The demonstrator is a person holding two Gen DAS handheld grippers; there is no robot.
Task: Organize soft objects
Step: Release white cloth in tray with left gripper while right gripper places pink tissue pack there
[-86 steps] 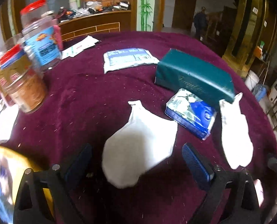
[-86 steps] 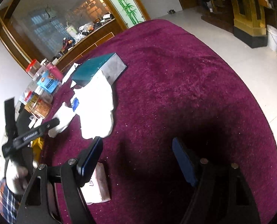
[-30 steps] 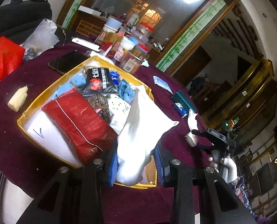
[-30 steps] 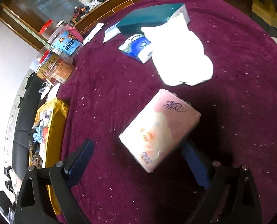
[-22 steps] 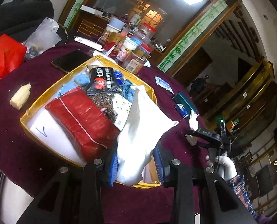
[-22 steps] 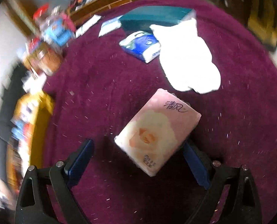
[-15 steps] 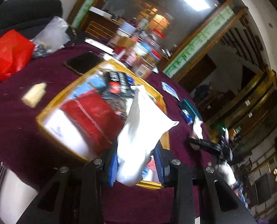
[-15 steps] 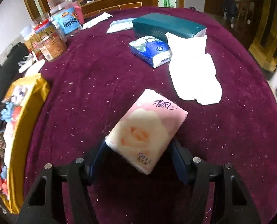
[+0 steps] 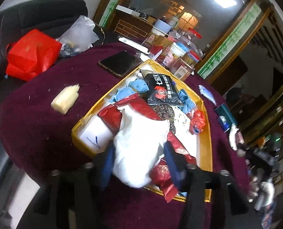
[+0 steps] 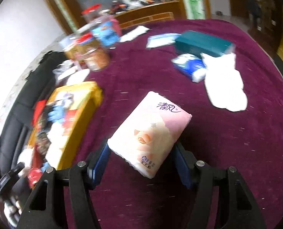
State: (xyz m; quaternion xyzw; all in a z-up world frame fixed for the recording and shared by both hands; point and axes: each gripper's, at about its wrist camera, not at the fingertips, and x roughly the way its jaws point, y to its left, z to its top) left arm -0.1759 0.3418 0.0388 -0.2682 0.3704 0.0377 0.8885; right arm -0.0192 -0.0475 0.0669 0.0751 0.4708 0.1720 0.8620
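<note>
My left gripper (image 9: 138,159) is shut on a white soft pouch (image 9: 139,145) and holds it over the near end of the yellow box (image 9: 208,131), which holds red packets, a black snack bag and blue cloths. My right gripper (image 10: 141,159) is shut on a pink tissue pack (image 10: 151,131), held above the purple tablecloth (image 10: 237,143). In the right wrist view the yellow box (image 10: 82,112) lies to the left. A second white pouch (image 10: 225,84) and a blue tissue pack (image 10: 189,64) lie on the table beyond.
A dark green box (image 10: 202,43), a flat blue-white packet (image 10: 160,39) and snack jars (image 10: 95,53) stand at the far side. A black phone (image 9: 120,63), a cream block (image 9: 65,99) and a red bag (image 9: 30,55) lie left of the box.
My left gripper has carried the white pouch from the table over the box and lowered it. My right gripper has closed on the pink tissue pack, lifted it and swung left toward the box.
</note>
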